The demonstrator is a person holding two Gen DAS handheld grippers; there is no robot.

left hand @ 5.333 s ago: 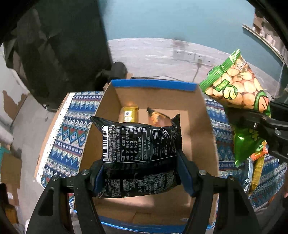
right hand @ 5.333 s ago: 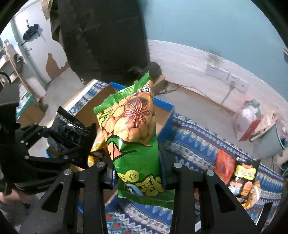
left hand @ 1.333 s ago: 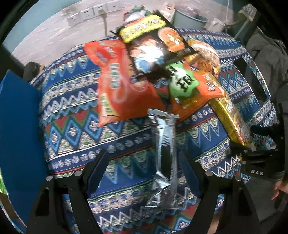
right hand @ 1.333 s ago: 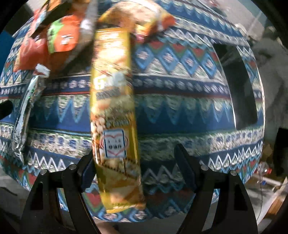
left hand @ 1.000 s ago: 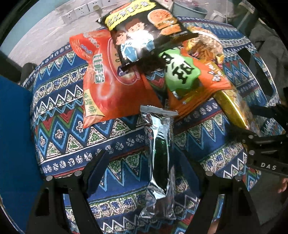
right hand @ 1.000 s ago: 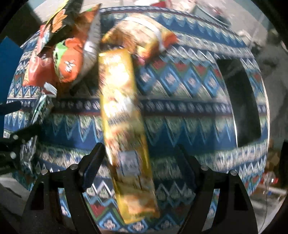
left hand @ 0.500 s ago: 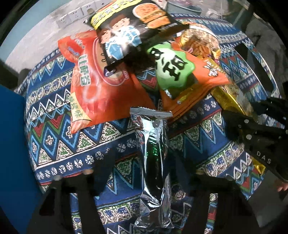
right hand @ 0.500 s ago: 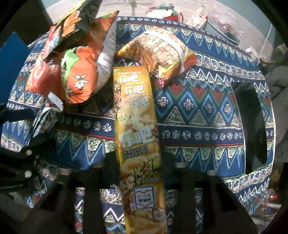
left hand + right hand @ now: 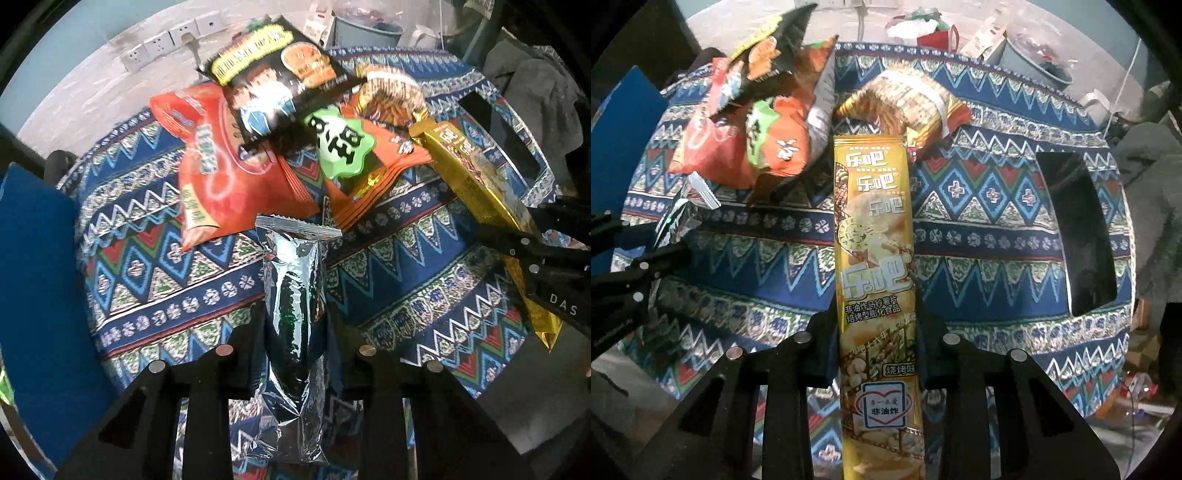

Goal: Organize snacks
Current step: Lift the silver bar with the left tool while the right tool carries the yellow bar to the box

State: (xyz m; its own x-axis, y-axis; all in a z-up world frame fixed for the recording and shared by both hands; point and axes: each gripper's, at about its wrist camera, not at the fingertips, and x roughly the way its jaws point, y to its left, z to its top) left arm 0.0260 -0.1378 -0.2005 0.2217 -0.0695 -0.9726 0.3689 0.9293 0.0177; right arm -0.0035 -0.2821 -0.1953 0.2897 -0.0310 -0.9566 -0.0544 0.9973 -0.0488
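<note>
My left gripper (image 9: 293, 343) is shut on a long silver foil snack pack (image 9: 293, 295) that lies on the patterned cloth. My right gripper (image 9: 877, 343) is shut on a long yellow chip pack (image 9: 873, 258), which also shows in the left wrist view (image 9: 476, 184). Behind them lies a pile of snacks: a red bag (image 9: 218, 173), a black bag (image 9: 273, 81), an orange bag with a green label (image 9: 354, 158) and a banded yellow bundle (image 9: 908, 99). The blue side of the box (image 9: 33, 295) is at the left.
The patterned cloth (image 9: 997, 221) covers the table. A dark rectangular opening (image 9: 1078, 232) sits at its right. Wall sockets (image 9: 166, 40), a bucket (image 9: 1034, 62) and bags stand on the floor beyond the table.
Both grippers dropped their earlier bags at the box and moved to the pile. In the last second both closed in, the left on the silver pack, the right on the yellow pack.
</note>
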